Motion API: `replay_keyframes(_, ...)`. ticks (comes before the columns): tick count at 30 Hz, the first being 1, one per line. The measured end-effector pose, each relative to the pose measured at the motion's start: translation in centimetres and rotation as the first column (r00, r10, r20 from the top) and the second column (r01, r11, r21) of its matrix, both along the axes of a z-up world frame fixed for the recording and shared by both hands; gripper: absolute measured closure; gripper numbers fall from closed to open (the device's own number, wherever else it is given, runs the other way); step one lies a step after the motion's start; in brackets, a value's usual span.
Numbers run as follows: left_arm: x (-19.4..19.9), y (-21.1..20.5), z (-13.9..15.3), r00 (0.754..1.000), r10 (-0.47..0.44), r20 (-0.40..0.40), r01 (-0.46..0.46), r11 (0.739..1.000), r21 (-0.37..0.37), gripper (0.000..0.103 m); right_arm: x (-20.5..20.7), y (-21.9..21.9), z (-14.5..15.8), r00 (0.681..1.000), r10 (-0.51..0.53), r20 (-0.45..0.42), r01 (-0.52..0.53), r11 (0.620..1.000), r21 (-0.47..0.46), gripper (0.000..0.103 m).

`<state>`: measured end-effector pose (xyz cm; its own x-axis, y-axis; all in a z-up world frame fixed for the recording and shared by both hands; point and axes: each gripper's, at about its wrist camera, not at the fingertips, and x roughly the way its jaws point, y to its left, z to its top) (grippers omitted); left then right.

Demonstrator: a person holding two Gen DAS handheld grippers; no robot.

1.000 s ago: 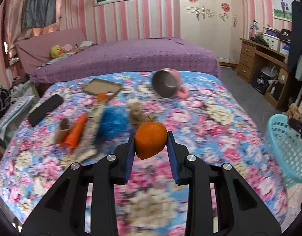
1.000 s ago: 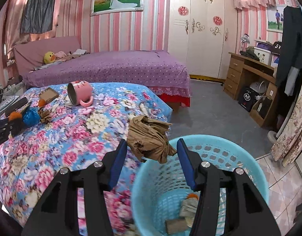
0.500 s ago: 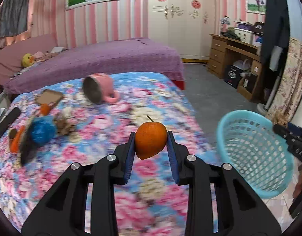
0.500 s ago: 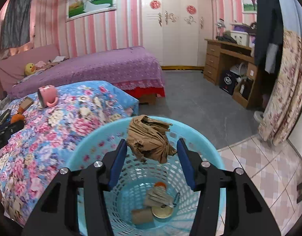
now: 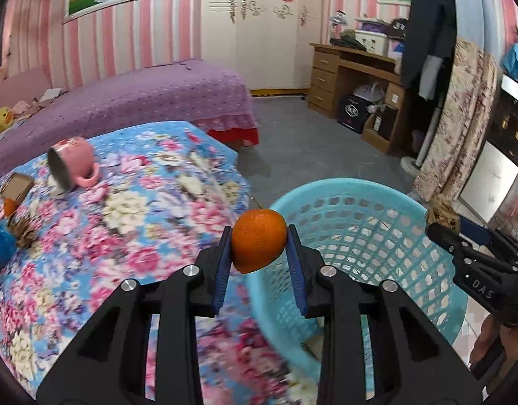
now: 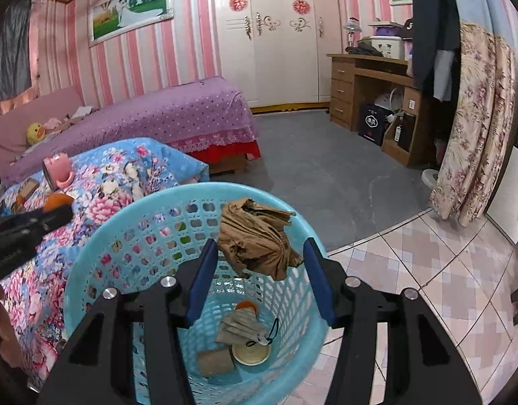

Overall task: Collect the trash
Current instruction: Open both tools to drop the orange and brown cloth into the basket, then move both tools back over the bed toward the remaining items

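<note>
The left gripper point(image 5: 259, 248) clamped the orange peel point(image 5: 259, 240) at the near rim of the blue basket point(image 6: 130, 222). The right gripper point(image 6: 259, 270) gripped crumpled brown paper point(image 6: 255, 236) above the basket's opening.

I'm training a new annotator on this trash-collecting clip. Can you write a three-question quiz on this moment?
1. True or false: the left gripper is shut on an orange.
2. What does the right gripper hold over the blue basket? A) a pink mug B) a crumpled brown paper C) a face mask
3. Fill in: the pink mug lies on its side on the ____ bedspread.

Key: 1 true. 2 B, the crumpled brown paper; a face mask already lies in the basket. 3 floral.
</note>
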<state>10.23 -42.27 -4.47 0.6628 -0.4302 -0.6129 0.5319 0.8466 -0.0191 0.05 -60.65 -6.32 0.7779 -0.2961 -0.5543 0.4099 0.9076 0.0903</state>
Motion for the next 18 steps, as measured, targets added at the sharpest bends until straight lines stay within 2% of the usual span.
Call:
replay_keyframes(6, 0.1, -2.7, -0.9, 0.999, -0.041, -0.035, 0.042, 0.999, 0.023, 0.07, -0.5, -0.9, -0.3, 1.0, -0.03, 0.007, 0.029, 0.999, 0.019, 0.051)
replay_keyframes(7, 0.0, -2.9, -1.0, 0.999, -0.045, -0.029, 0.046, 0.999, 0.028, 0.066, -0.5, -1.0, -0.3, 0.999, -0.033, 0.009, 0.033, 0.999, 0.02, 0.051)
replay_keyframes(9, -0.2, -3.1, -0.9, 0.999, -0.038, -0.004, 0.038, 0.998, 0.046, 0.04, -0.6, -1.1, -0.2, 0.999, -0.033, 0.011, 0.033, 0.999, 0.02, 0.051)
replay_keyframes(11, -0.4, -2.7, -0.7, 0.999, -0.023, 0.023, 0.022, 0.999, 0.045, 0.028, -0.6, -1.1, -0.3, 0.999, -0.033, 0.01, 0.033, 0.999, 0.019, 0.051)
replay_keyframes(18, 0.6, 0.3, 0.4, 0.999, 0.021, 0.048, -0.022, 1.0, 0.017, 0.011, -0.3, -0.9, -0.2, 0.999, -0.035, 0.009, 0.035, 0.999, 0.013, 0.051)
